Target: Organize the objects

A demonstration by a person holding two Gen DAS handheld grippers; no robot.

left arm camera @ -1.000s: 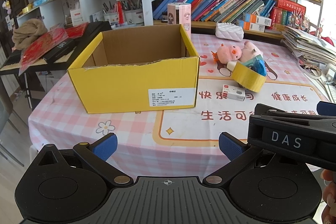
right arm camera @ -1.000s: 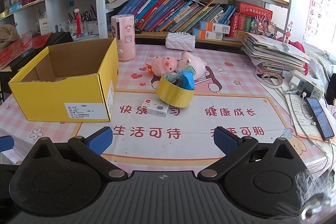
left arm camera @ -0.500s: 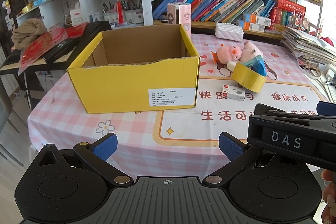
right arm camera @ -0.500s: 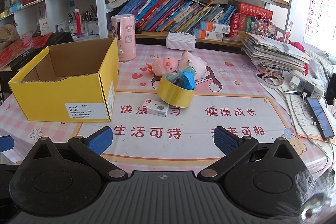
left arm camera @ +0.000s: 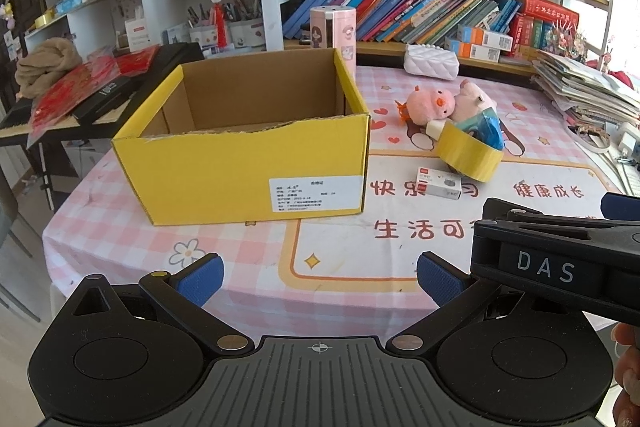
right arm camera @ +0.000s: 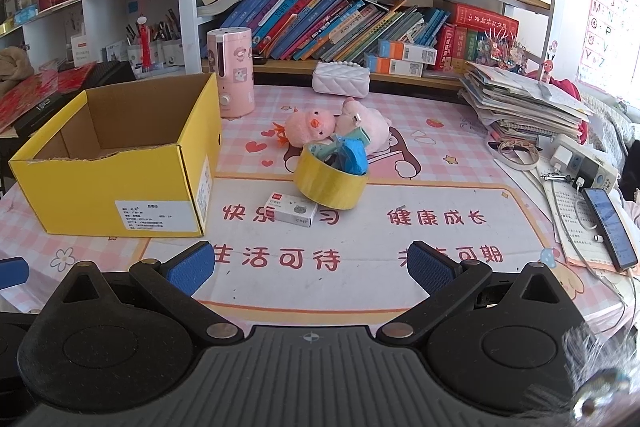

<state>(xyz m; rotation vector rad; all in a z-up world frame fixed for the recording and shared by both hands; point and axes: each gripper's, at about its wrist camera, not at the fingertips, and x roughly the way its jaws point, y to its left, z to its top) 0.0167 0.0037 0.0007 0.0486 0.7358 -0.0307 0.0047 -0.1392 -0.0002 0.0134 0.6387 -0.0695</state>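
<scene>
An open yellow cardboard box (left arm camera: 244, 163) (right arm camera: 116, 183) stands on the pink checked tablecloth, with nothing visible inside. To its right lie a small white box (left arm camera: 439, 182) (right arm camera: 291, 210), a roll of yellow tape (left arm camera: 468, 155) (right arm camera: 330, 181) with a blue object (right arm camera: 352, 153) resting in it, and two pink plush toys (left arm camera: 434, 103) (right arm camera: 320, 125). My left gripper (left arm camera: 318, 279) is open near the table's front edge, well short of the box. My right gripper (right arm camera: 310, 267) is open too, in front of the small white box; its black body shows at the right of the left wrist view.
A pink cylinder (right arm camera: 231, 75) and a white quilted pouch (right arm camera: 341, 79) stand behind the toys. A stack of papers (right arm camera: 520, 107), a power strip (right arm camera: 584, 163) and a phone (right arm camera: 610, 227) crowd the right edge. Bookshelves (right arm camera: 360, 23) rise behind the table.
</scene>
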